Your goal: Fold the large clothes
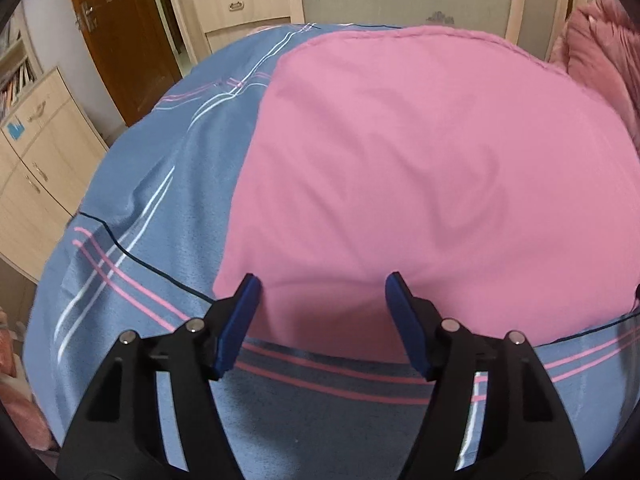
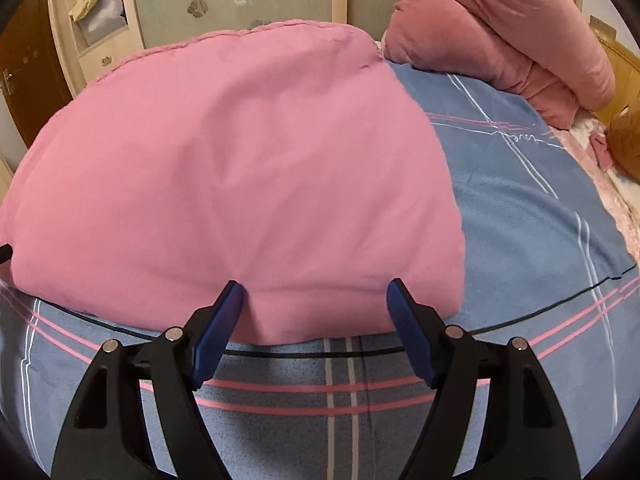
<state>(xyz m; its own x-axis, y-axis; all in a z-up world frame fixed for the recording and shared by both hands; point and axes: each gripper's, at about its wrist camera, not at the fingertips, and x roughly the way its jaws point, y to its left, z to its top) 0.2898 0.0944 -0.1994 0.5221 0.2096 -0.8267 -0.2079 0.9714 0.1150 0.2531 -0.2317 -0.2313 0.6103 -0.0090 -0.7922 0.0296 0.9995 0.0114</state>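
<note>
1. A large pink garment (image 1: 420,168) lies spread flat on a bed with a blue striped bedsheet (image 1: 132,220).
2. The left hand-held gripper (image 1: 322,286) hovers over the garment's near edge by its left corner, jaws released and spread wide, nothing between them.
3. The right hand-held gripper (image 2: 314,290) hovers over the same near edge toward the right corner, also released, empty.
4. A rumpled pink quilt (image 2: 500,28) sits at the bed's far right, beside the garment's far corner.
</note>
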